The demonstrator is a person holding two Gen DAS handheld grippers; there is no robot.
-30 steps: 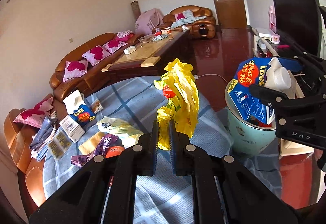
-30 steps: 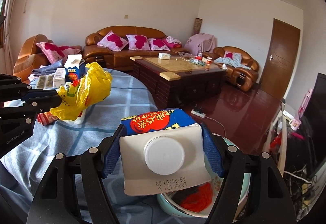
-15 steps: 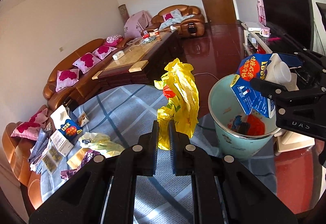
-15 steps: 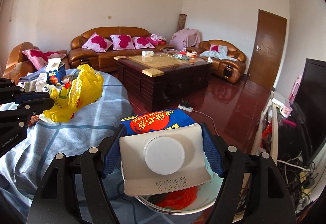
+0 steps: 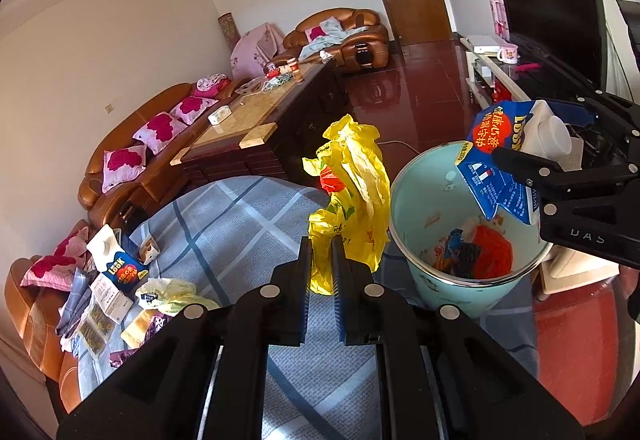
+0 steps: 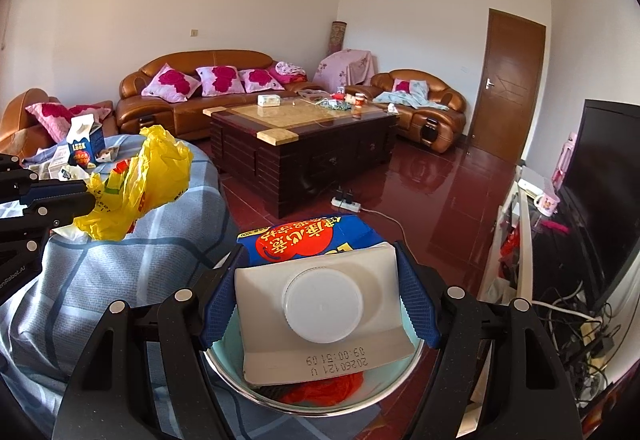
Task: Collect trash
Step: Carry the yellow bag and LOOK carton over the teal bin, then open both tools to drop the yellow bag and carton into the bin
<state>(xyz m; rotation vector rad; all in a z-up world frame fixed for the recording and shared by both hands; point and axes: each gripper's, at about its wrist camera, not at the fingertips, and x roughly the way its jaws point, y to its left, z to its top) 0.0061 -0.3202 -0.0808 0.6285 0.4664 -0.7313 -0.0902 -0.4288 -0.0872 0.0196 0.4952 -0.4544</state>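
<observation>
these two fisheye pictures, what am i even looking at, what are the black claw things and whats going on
Each picture comes from a camera mounted on a hand-held gripper, a two-fingered black clamp that a person carries, one in each hand. There is no robot arm.

The left camera looks along the left hand-held gripper, which is shut on a crumpled yellow plastic bag. The right camera looks along the right hand-held gripper, whose blue pads clamp a blue and white milk carton by its sides, over a pale green trash bin that already has litter in it.

Behind, a table under a blue checked cloth has more trash on it: another carton, wrappers and small boxes. The room beyond is a living room with sofas.
</observation>
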